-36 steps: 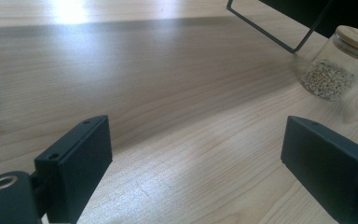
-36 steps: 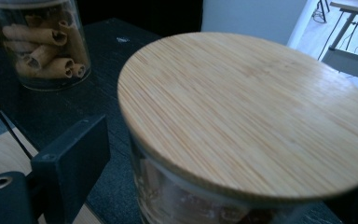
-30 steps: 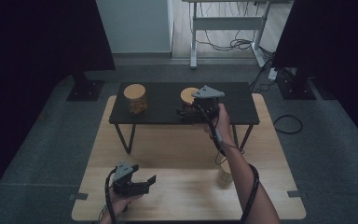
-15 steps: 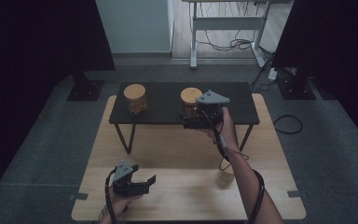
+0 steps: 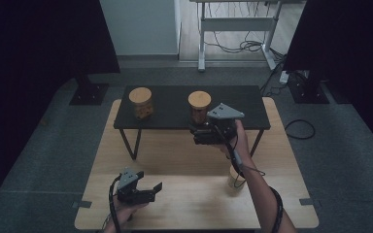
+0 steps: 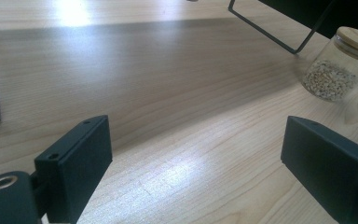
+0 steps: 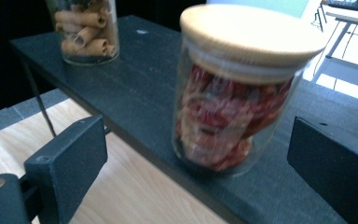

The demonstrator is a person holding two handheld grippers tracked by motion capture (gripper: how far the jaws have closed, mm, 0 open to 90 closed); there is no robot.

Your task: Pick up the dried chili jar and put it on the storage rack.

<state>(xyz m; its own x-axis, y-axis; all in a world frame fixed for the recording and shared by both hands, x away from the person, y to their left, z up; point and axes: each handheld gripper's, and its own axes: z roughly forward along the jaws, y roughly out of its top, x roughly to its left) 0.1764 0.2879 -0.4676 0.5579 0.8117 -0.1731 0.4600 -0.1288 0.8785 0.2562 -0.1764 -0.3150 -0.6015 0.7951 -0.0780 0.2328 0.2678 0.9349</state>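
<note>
We see the right claw point(image 7: 200, 154) spread apart around the jar point(image 7: 235, 93), not touching. It looks like smooth, breakable glass, so we would grip mid-body, below the lid point(image 7: 251, 30).

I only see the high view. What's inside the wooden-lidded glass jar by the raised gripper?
Observer: The right gripper view shows red pieces inside that wooden-lidded glass jar.
Operator: Is the gripper squeezing it?
Observer: No, the right gripper is open, its black jaws clear of the glass on both sides.
Operator: And the jar behind the forearm?
Observer: The left gripper view shows pale grains in that small glass jar.
</note>
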